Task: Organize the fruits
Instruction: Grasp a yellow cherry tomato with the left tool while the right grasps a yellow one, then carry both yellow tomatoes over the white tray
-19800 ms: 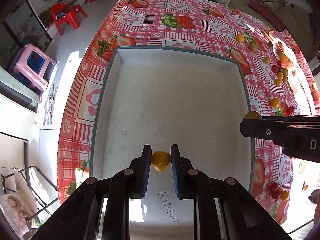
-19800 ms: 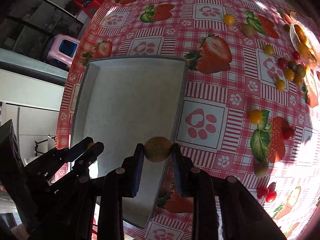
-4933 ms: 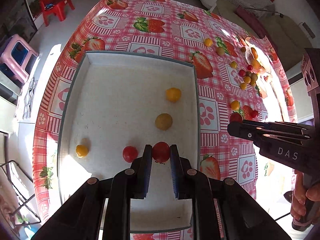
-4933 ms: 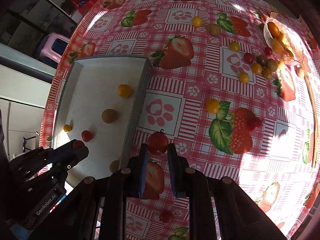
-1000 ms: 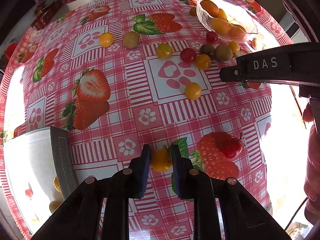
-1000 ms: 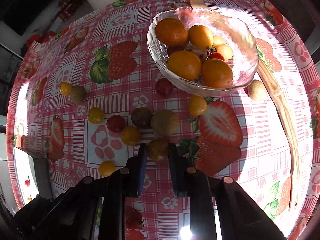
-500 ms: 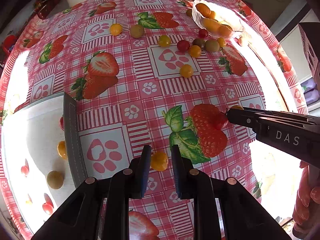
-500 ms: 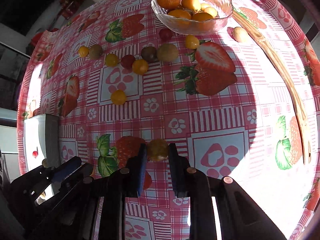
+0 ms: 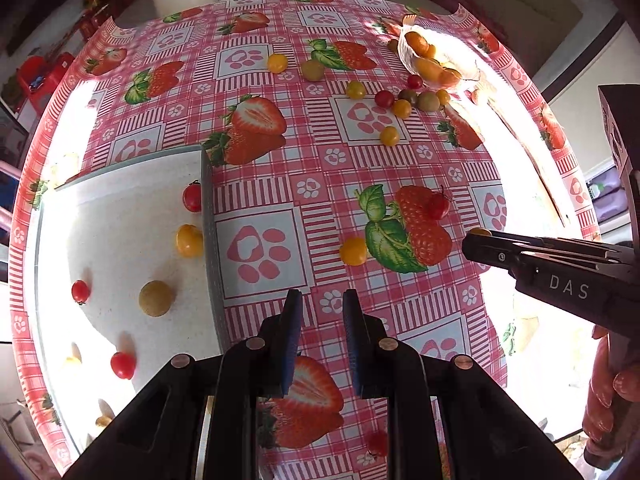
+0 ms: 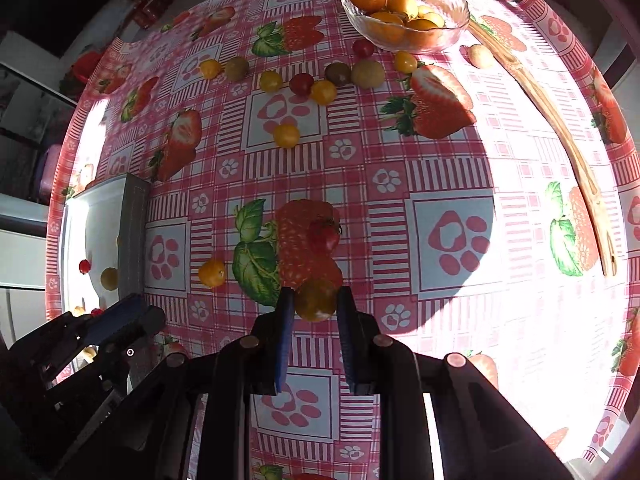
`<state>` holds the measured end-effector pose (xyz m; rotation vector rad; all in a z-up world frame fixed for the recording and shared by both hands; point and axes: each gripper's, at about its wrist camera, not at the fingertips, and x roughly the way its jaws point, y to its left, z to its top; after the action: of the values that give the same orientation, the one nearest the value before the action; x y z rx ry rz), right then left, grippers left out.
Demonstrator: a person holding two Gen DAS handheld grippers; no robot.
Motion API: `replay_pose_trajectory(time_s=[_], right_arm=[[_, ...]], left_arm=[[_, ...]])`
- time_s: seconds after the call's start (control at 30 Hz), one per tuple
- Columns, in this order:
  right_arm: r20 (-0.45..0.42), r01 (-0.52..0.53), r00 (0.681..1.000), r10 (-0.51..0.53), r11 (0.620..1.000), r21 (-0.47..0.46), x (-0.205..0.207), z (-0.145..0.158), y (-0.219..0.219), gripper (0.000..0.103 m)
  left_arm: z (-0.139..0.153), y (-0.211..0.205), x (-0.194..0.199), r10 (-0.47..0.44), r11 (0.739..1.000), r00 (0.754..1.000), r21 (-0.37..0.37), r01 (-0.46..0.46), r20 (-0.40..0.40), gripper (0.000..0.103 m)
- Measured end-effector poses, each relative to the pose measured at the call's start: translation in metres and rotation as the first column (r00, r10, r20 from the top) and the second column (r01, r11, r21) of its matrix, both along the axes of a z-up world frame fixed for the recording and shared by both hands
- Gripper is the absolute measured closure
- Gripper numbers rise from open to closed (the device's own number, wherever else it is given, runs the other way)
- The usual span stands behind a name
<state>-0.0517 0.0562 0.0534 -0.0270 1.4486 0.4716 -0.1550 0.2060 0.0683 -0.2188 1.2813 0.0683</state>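
A grey tray (image 9: 208, 216) at the left holds several small red, yellow and brownish fruits. My left gripper (image 9: 319, 316) is open and empty above the tablecloth, just right of the tray. A yellow tomato (image 9: 353, 251) lies on the cloth ahead of it; it also shows in the right wrist view (image 10: 211, 273). My right gripper (image 10: 314, 302) is shut on a brownish-yellow fruit (image 10: 315, 299), held above the cloth. It shows at the right of the left wrist view (image 9: 476, 240). A red tomato (image 9: 437, 205) lies on a printed strawberry.
A glass bowl (image 10: 440, 42) of orange fruits stands at the far side, with several loose small fruits (image 10: 312, 84) in front of it. A long wooden utensil (image 10: 556, 120) lies to the right. A red tomato (image 9: 377, 443) lies near the front edge.
My left gripper has let go of the yellow tomato, which now lies on the cloth, and has drawn back. My right gripper has carried its fruit back from the bowl towards the tray.
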Motion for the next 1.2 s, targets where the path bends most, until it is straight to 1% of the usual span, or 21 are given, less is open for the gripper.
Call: replay_pose_trajectory(time_s=[0.13, 0.2, 0.23, 0.27, 0.3, 0.33, 0.37, 0.4, 0.47, 0.67, 0.7, 0.77, 0.87, 0.93, 0.97, 1.0, 1.03, 1.1, 1.2], right_arm=[[0.011, -0.015, 1.0, 0.015, 1.0, -0.007, -0.009, 0.007, 0.008, 0.08], [0.012, -0.019, 1.0, 0.019, 1.0, -0.009, -0.014, 0.01, 0.01, 0.08], [0.011, -0.019, 1.0, 0.019, 1.0, -0.009, -0.016, 0.011, 0.011, 0.08], [0.009, -0.017, 1.0, 0.017, 1.0, -0.008, -0.018, 0.013, 0.012, 0.08], [0.005, -0.014, 1.0, 0.014, 1.0, -0.005, -0.02, 0.014, 0.011, 0.08], [0.003, -0.01, 1.0, 0.01, 1.0, -0.003, -0.022, 0.015, 0.01, 0.08], [0.0, -0.006, 1.0, 0.006, 1.0, -0.002, -0.023, 0.016, 0.008, 0.08], [-0.002, -0.003, 1.0, 0.003, 1.0, -0.003, -0.025, 0.016, 0.006, 0.08], [-0.006, 0.005, 1.0, -0.005, 1.0, -0.007, -0.026, 0.015, 0.001, 0.08], [-0.022, 0.045, 0.999, -0.045, 0.999, -0.015, -0.028, 0.009, -0.02, 0.08], [-0.024, 0.05, 0.998, -0.051, 0.999, -0.017, -0.029, 0.008, -0.024, 0.08], [-0.029, 0.058, 0.998, -0.058, 0.998, -0.02, -0.029, 0.007, -0.03, 0.08], [-0.035, 0.068, 0.997, -0.069, 0.997, -0.021, -0.03, 0.005, -0.036, 0.08], [-0.037, 0.075, 0.996, -0.076, 0.997, -0.02, -0.03, 0.004, -0.039, 0.08], [-0.038, 0.078, 0.996, -0.078, 0.997, -0.018, -0.03, 0.004, -0.04, 0.08], [-0.039, 0.079, 0.996, -0.08, 0.997, -0.017, -0.03, 0.003, -0.041, 0.08], [-0.039, 0.08, 0.996, -0.081, 0.997, -0.016, -0.031, 0.003, -0.042, 0.08], [-0.041, 0.081, 0.996, -0.081, 0.997, -0.015, -0.031, 0.003, -0.043, 0.079], [-0.043, 0.08, 0.996, -0.08, 0.997, -0.014, -0.031, 0.003, -0.042, 0.08]], left_arm=[[0.003, 0.012, -0.01, 0.024, 1.0, 1.0, -0.005, -0.024, -0.003, 0.08], [0.004, 0.014, -0.011, 0.016, 1.0, 1.0, -0.021, -0.016, 0.008, 0.08], [0.005, 0.013, -0.011, 0.01, 1.0, 1.0, -0.016, -0.01, 0.017, 0.08], [0.004, 0.01, -0.008, -0.004, 1.0, 1.0, -0.011, 0.004, 0.014, 0.077], [0.002, 0.007, -0.005, -0.019, 1.0, 1.0, -0.009, 0.019, 0.007, 0.053], [0.0, 0.004, -0.001, -0.029, 1.0, 1.0, -0.007, 0.029, 0.007, 0.035], [-0.001, 0.001, 0.001, -0.032, 0.999, 0.999, 0.006, 0.032, 0.029, 0.017], [-0.002, -0.003, 0.003, -0.042, 0.999, 0.998, 0.027, 0.041, 0.047, 0.017], [-0.011, -0.009, 0.012, -0.063, 0.997, 0.998, 0.037, 0.063, 0.024, 0.017], [-0.036, -0.017, 0.034, -0.056, 0.997, 0.998, 0.045, 0.056, -0.012, 0.018], [-0.039, -0.019, 0.037, -0.055, 0.997, 0.998, 0.047, 0.056, -0.018, 0.021], [-0.047, -0.021, 0.042, -0.063, 0.997, 0.997, 0.051, 0.065, -0.043, 0.033], [-0.058, -0.024, 0.044, -0.058, 0.996, 0.996, 0.066, 0.063, -0.075, 0.036], [-0.058, -0.027, 0.044, -0.064, 0.994, 0.996, 0.088, 0.07, -0.068, 0.036], [-0.058, -0.028, 0.044, -0.065, 0.993, 0.996, 0.096, 0.071, -0.065, 0.04], [-0.057, -0.028, 0.044, -0.068, 0.992, 0.996, 0.106, 0.074, -0.058, 0.051], [-0.056, -0.028, 0.044, -0.072, 0.992, 0.996, 0.1, 0.077, -0.052, 0.057], [-0.054, -0.028, 0.045, -0.081, 0.992, 0.996, 0.092, 0.084, -0.045, 0.082], [-0.052, -0.023, 0.047, -0.07, 0.997, 0.996, 0.039, 0.072, -0.051, 0.082]])
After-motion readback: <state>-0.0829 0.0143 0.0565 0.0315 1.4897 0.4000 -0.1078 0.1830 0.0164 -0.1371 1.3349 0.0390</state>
